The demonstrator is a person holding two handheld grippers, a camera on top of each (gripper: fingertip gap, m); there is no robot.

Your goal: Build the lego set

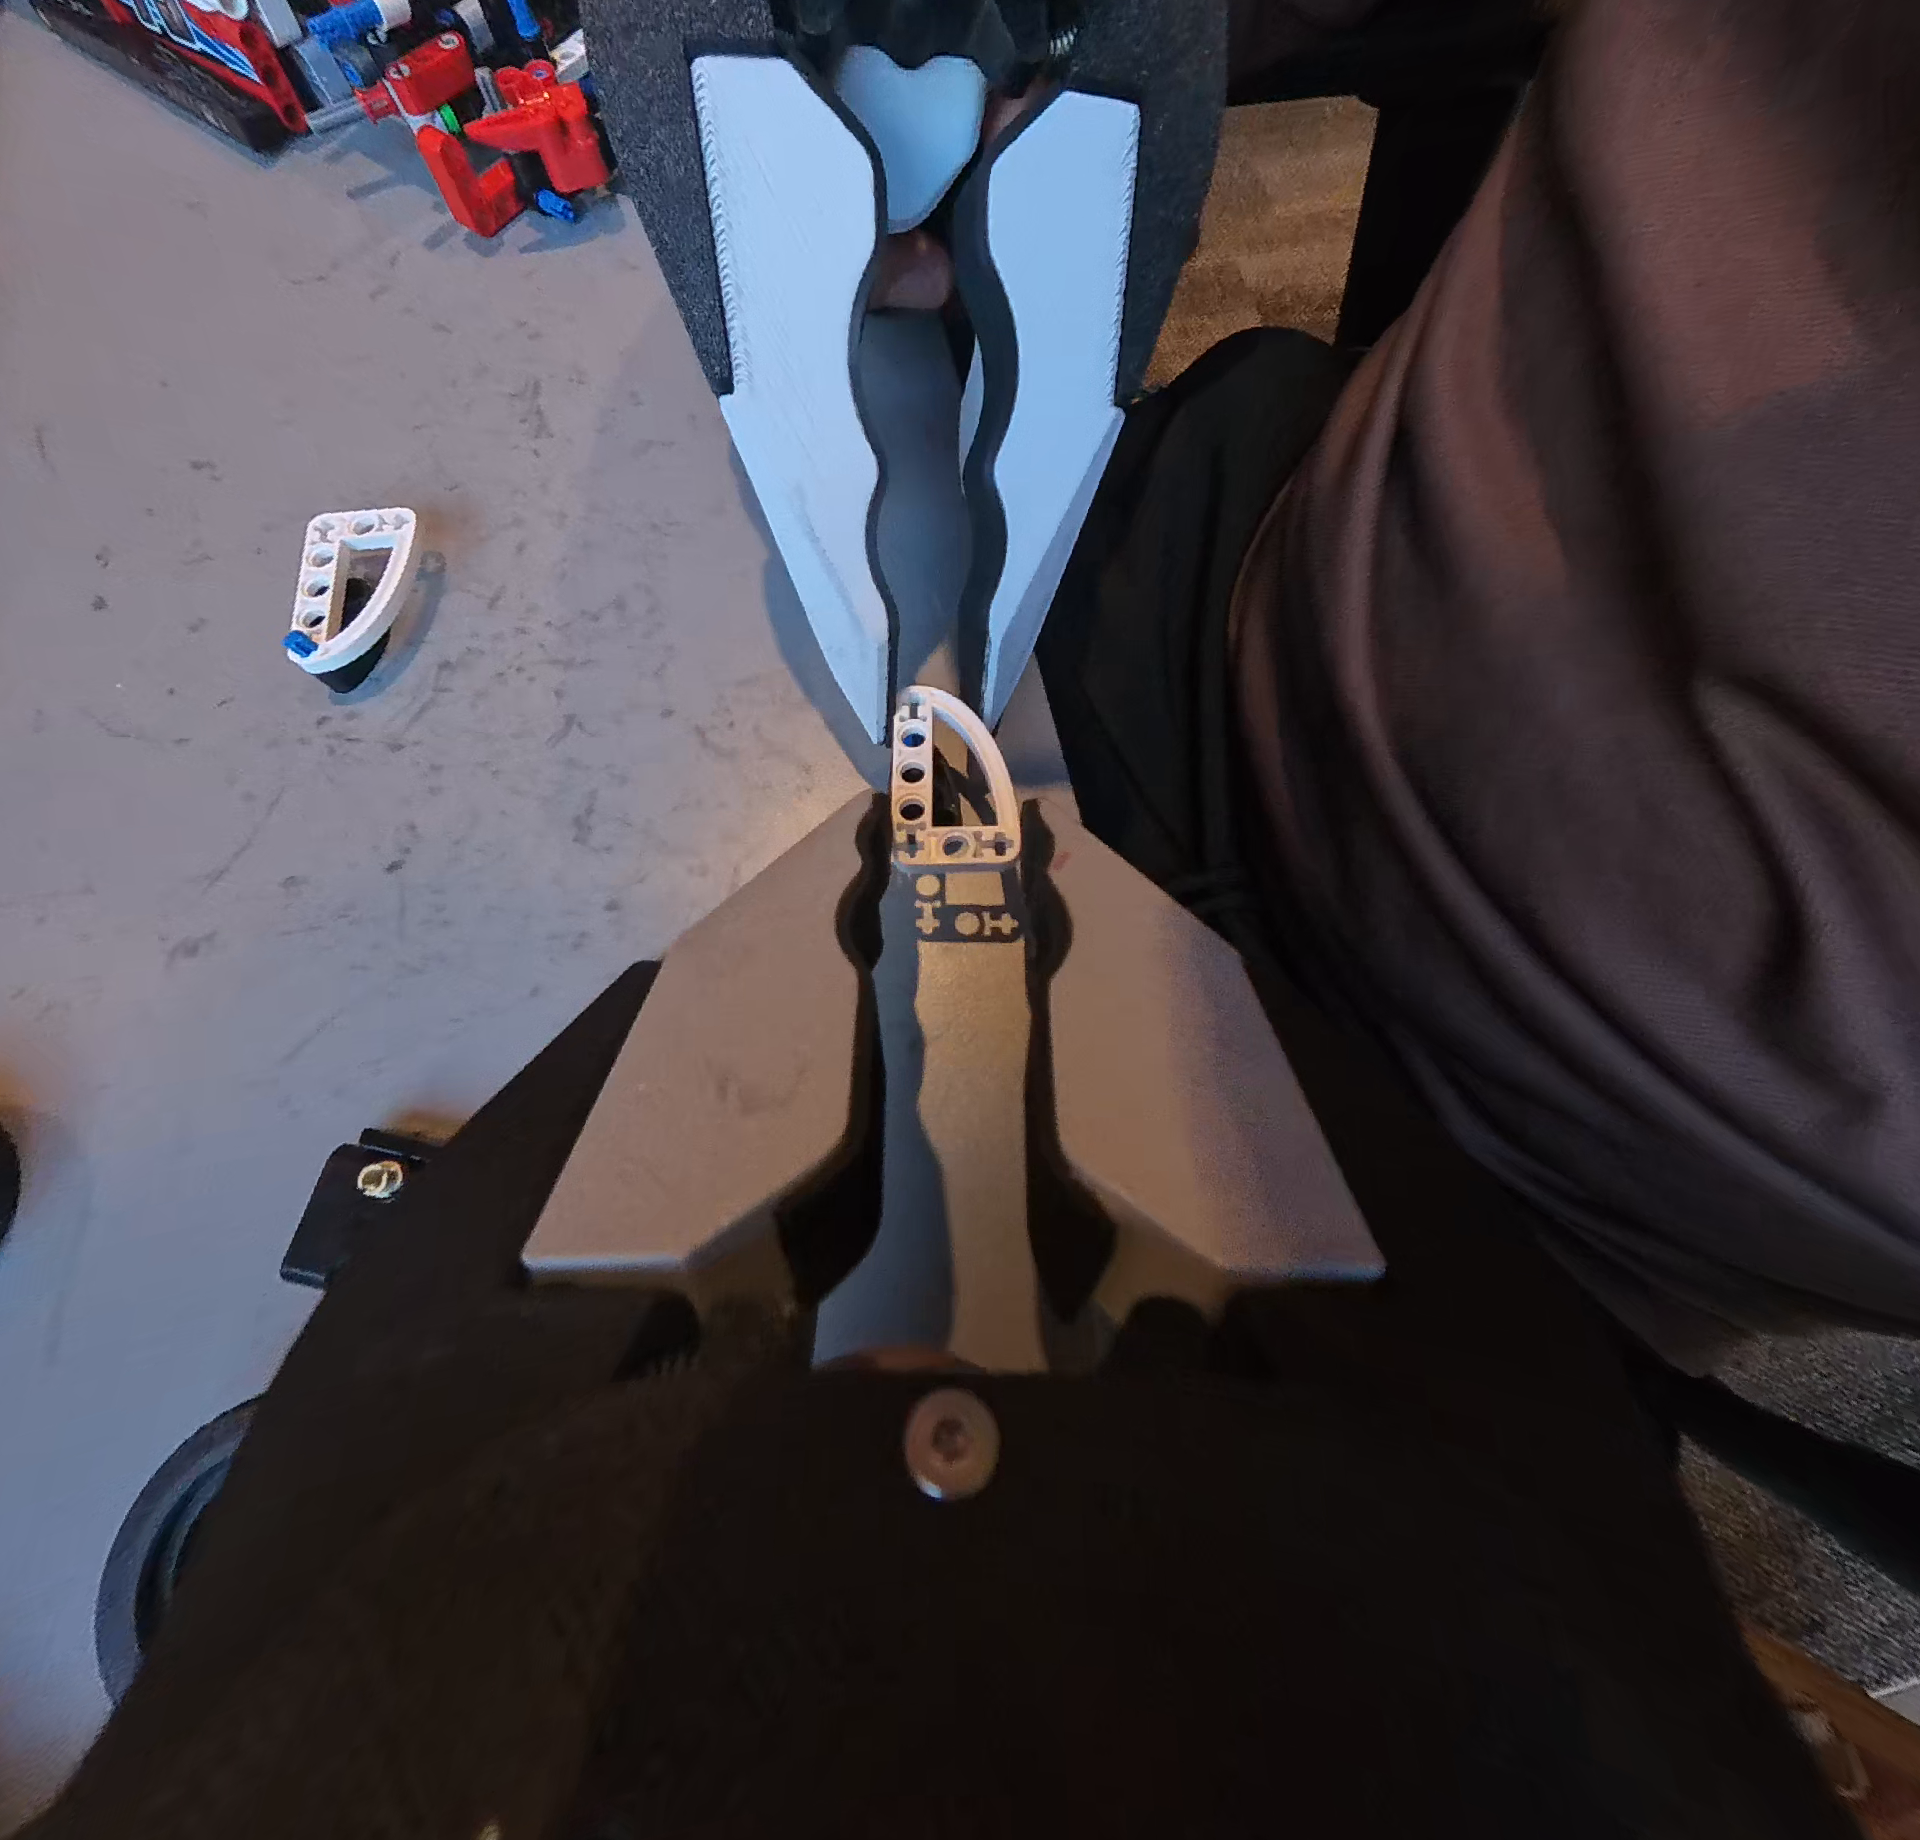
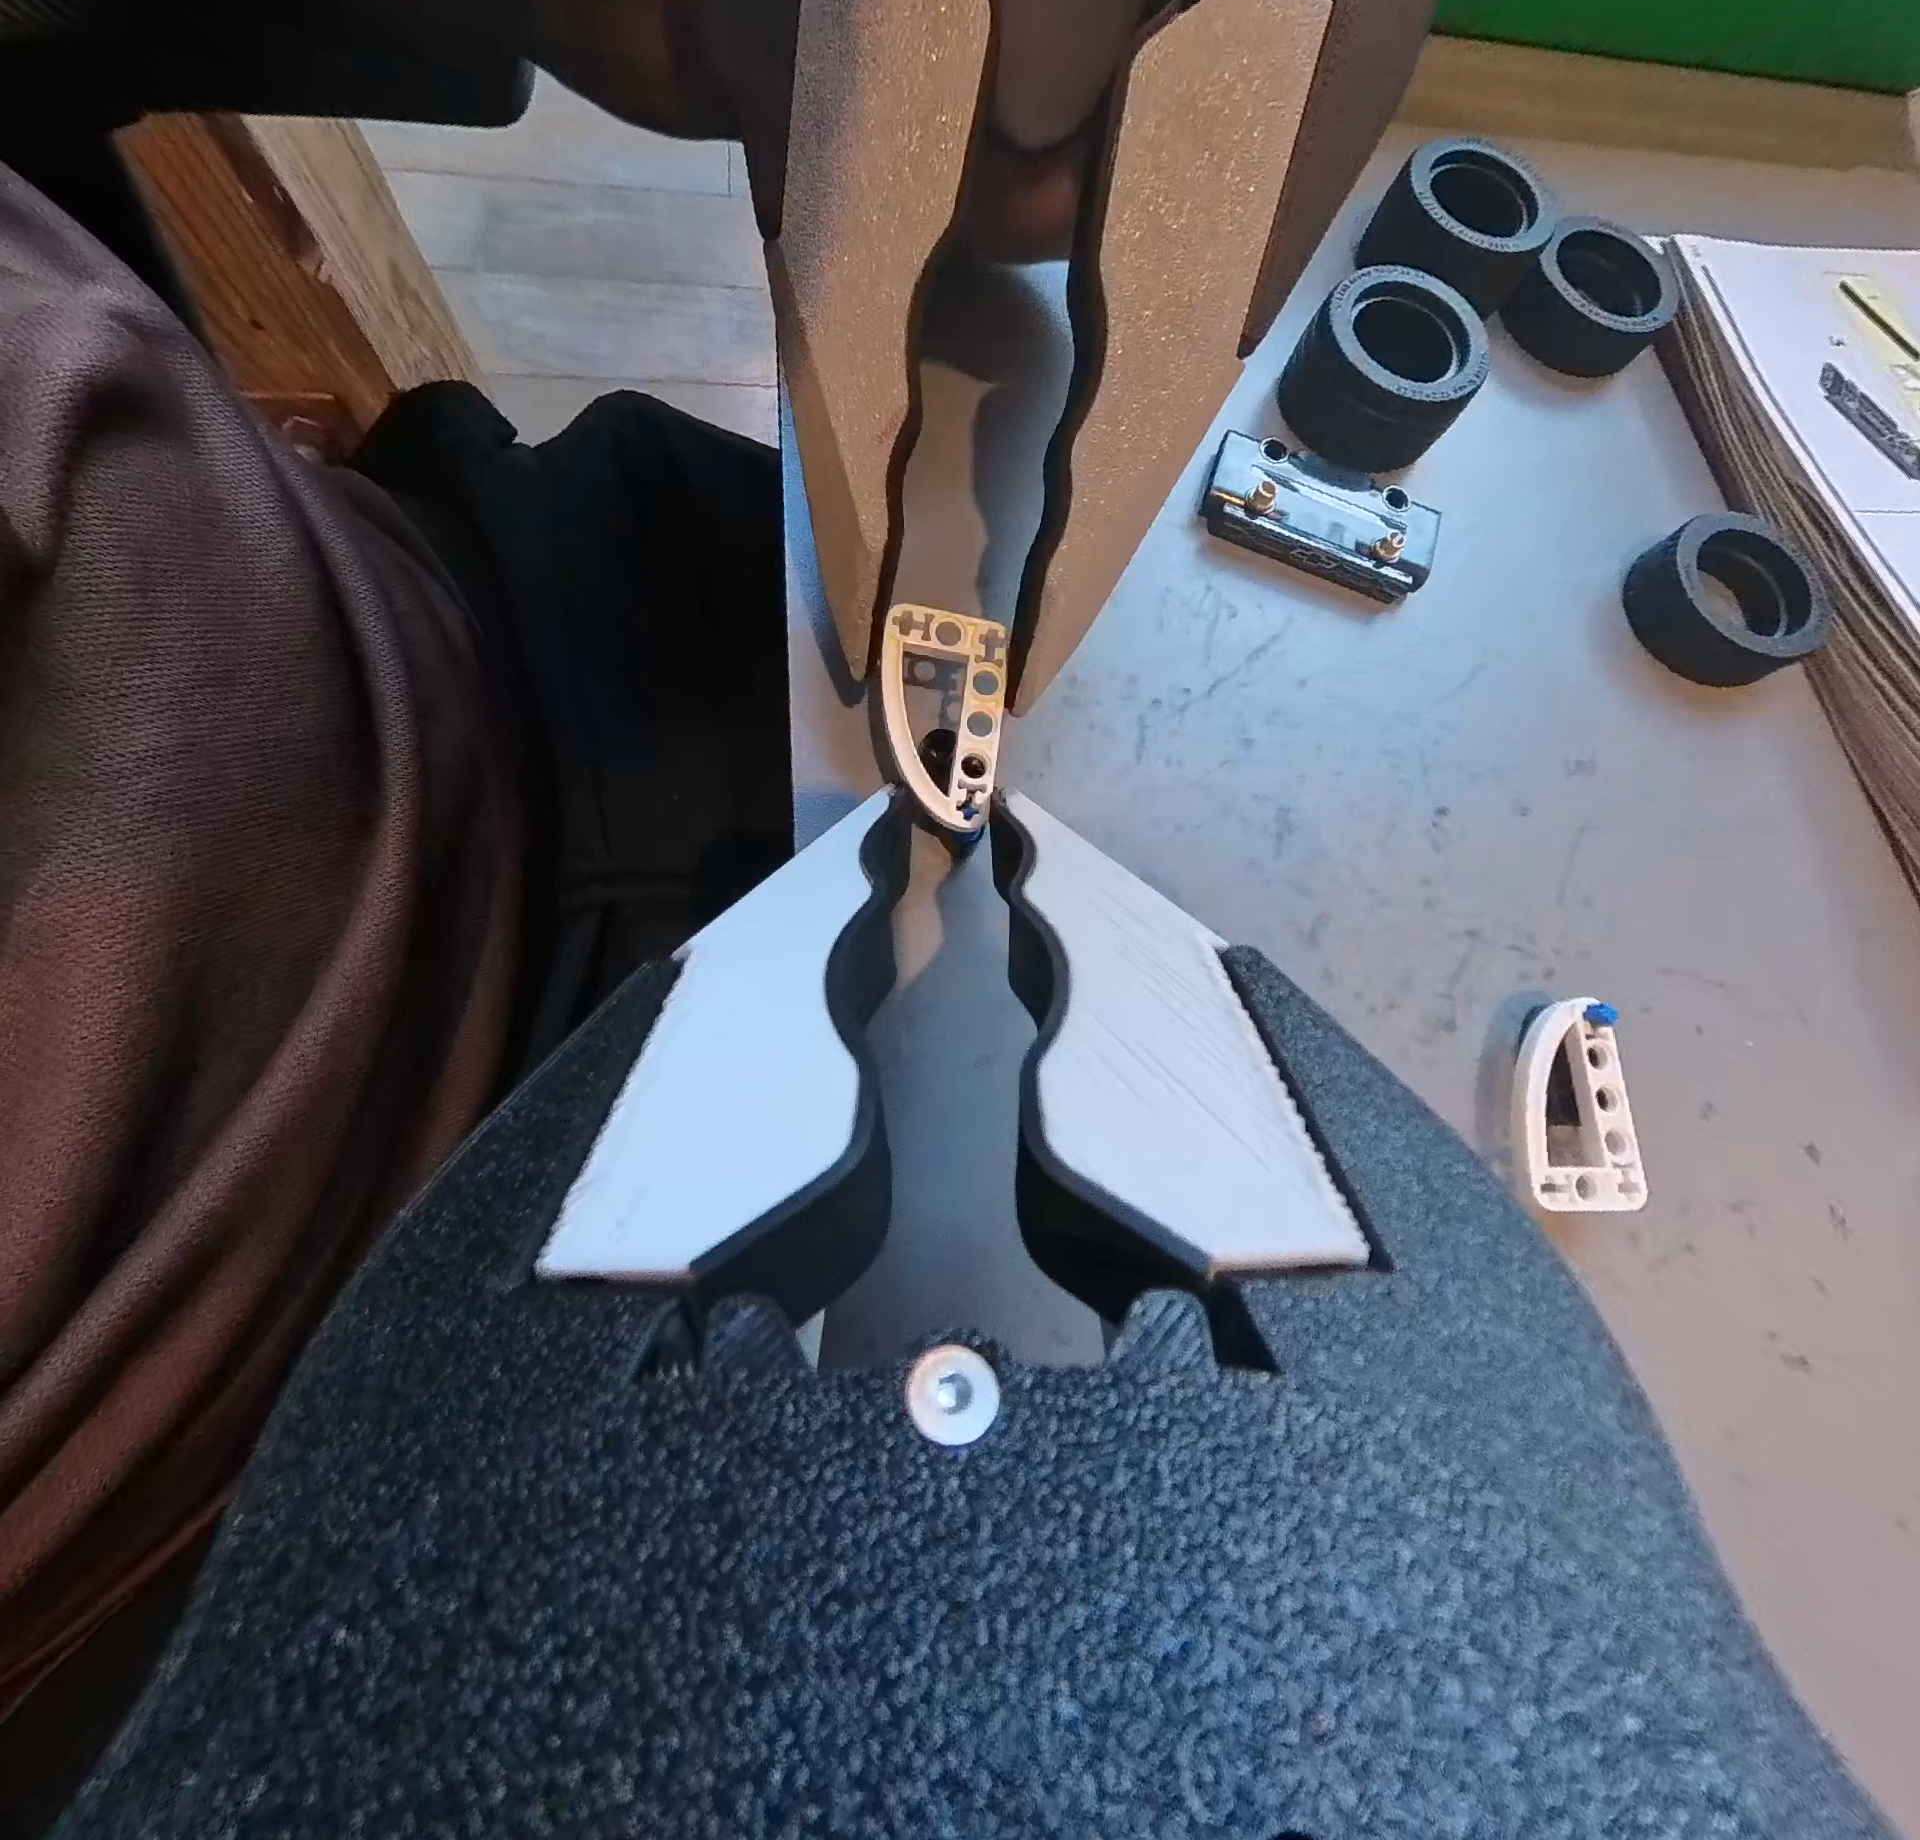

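Observation:
A white curved lego panel (image 1: 961,845) is held in the air between both grippers, near the table's front edge. My left gripper (image 1: 951,824) is shut on its wide end; it also shows in the right wrist view (image 2: 940,689). My right gripper (image 2: 948,808) is closed on the panel's narrow end (image 2: 982,720), where a blue pin (image 2: 968,843) sits. It comes in from the top of the left wrist view (image 1: 935,725). A second white curved panel (image 1: 317,585) with a blue pin lies on the grey table (image 1: 312,907), also shown in the right wrist view (image 2: 1595,1094).
A red, white and blue lego model (image 1: 208,14) and loose red parts (image 1: 509,149) lie at the far left. Several black tyres (image 2: 1382,367), a black block (image 2: 1320,517) and a stack of booklets (image 2: 1818,388) lie to the right. A person's dark-clothed torso (image 1: 1558,647) is close by. My two grippers' fingertips are within a few centimetres of each other.

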